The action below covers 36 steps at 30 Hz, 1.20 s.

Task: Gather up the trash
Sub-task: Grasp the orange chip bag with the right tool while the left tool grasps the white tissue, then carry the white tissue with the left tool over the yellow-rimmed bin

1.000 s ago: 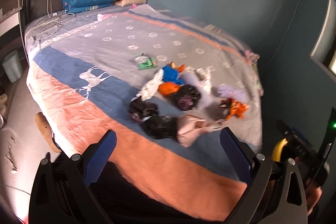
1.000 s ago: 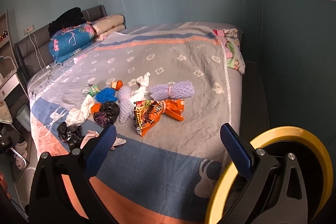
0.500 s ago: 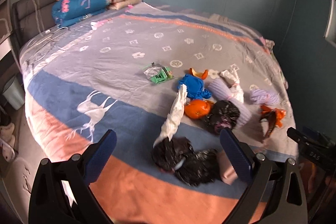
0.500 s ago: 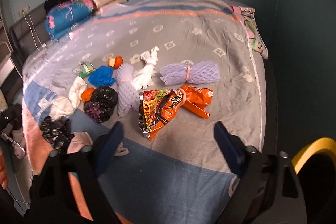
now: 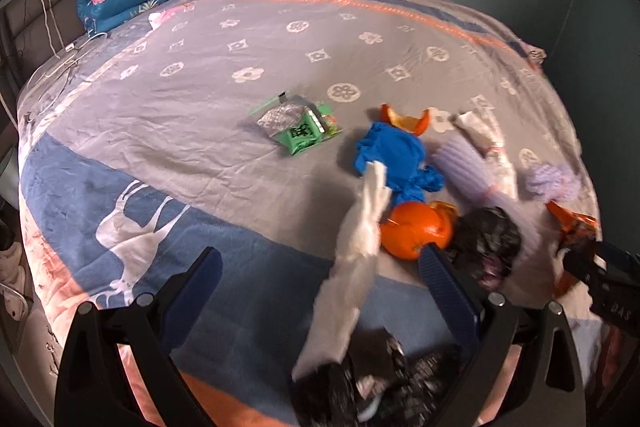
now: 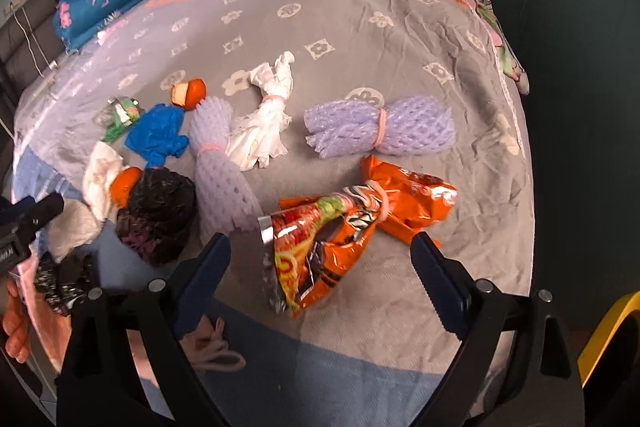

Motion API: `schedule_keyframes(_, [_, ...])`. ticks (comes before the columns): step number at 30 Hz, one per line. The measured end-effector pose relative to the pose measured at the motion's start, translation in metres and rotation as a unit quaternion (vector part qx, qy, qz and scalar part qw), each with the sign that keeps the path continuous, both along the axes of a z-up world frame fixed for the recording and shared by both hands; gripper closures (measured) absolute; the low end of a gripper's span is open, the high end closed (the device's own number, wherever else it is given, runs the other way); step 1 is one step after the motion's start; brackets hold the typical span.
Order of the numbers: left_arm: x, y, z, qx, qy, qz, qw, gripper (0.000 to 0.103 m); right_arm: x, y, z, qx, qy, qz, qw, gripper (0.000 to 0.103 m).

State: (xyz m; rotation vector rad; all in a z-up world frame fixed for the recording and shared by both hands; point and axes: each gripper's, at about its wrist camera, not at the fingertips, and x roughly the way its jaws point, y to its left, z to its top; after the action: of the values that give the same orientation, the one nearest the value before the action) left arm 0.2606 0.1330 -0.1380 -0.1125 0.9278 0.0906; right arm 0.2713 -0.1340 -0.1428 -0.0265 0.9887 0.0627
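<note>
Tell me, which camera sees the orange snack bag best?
The right wrist view: the whole orange snack bag lies crumpled just ahead of the right claw. The left wrist view catches only an orange corner at its right edge.

Two wrist cameras look steeply down, close over the foot of the bed (image 5: pixel 224 51); both views share the black bag (image 5: pixel 486 239) and blue glove (image 6: pixel 158 137).

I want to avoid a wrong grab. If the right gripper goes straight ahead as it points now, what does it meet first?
Probably the orange snack bag: it lies between the opening, empty jaws of the right gripper. Depth is uncertain.
</note>
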Motion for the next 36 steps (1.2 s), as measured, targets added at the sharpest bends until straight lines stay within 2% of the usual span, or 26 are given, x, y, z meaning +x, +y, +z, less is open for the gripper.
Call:
schedule_keyframes(5, [0.009, 0.001, -0.016, -0.025, 0.000, -0.002, 0.9997, 0.008, 0.007, 0.000, -0.011, 0.012, 0.010, 0.000, 1.000, 0.020])
schedule_keyframes(6, [0.008, -0.001, -0.019, -0.026, -0.002, -0.005, 0.9996, 0.009, 0.008, 0.000, -0.013, 0.014, 0.012, -0.001, 1.000, 0.023])
schedule_keyframes(9, [0.009, -0.003, -0.023, -0.026, -0.008, -0.009, 0.9996, 0.020, 0.013, -0.001, -0.020, 0.004, 0.024, -0.005, 1.000, 0.040])
schedule_keyframes(11, [0.012, -0.003, -0.026, -0.037, -0.004, -0.011, 0.9992, 0.043, 0.015, -0.002, -0.025, 0.011, 0.031, -0.005, 0.999, 0.048])
schedule_keyframes(12, [0.014, -0.002, -0.028, -0.039, 0.000, -0.008, 0.9992, 0.049, 0.017, -0.004, -0.028, 0.015, 0.041, -0.007, 0.999, 0.052])
schedule_keyframes(14, [0.017, 0.000, -0.034, -0.053, 0.012, -0.007, 0.9985, 0.074, 0.019, -0.006, -0.031, 0.023, 0.046, -0.007, 0.999, 0.056])
schedule_keyframes(19, [0.012, -0.001, -0.036, -0.059, 0.006, -0.018, 0.9980, 0.088, 0.019, -0.008, -0.035, 0.030, 0.062, -0.008, 0.998, 0.071])
schedule_keyframes(21, [0.009, -0.001, -0.033, -0.065, 0.003, -0.023, 0.9976, 0.090, 0.018, -0.009, -0.033, 0.034, 0.063, -0.010, 0.997, 0.073])
schedule_keyframes(22, [0.007, 0.000, -0.032, -0.065, 0.000, -0.026, 0.9975, 0.091, 0.016, -0.009, -0.031, 0.033, 0.061, -0.008, 0.998, 0.079])
schedule_keyframes(25, [0.001, 0.003, -0.027, -0.064, -0.004, -0.024, 0.9977, 0.092, 0.009, -0.010, -0.021, 0.028, 0.047, -0.006, 0.998, 0.081])
schedule_keyframes(28, [-0.007, 0.011, -0.018, -0.085, -0.017, -0.019, 0.9961, 0.093, 0.004, -0.013, -0.011, 0.032, 0.038, -0.005, 0.999, 0.082])
schedule_keyframes(31, [-0.017, 0.014, -0.002, -0.083, -0.038, -0.021, 0.9956, 0.093, -0.004, -0.015, 0.001, 0.046, 0.034, -0.001, 0.998, 0.083])
schedule_keyframes(36, [-0.035, 0.017, 0.025, -0.086, -0.068, -0.026, 0.9936, 0.093, -0.031, -0.019, 0.035, 0.062, 0.001, 0.026, 0.998, 0.083])
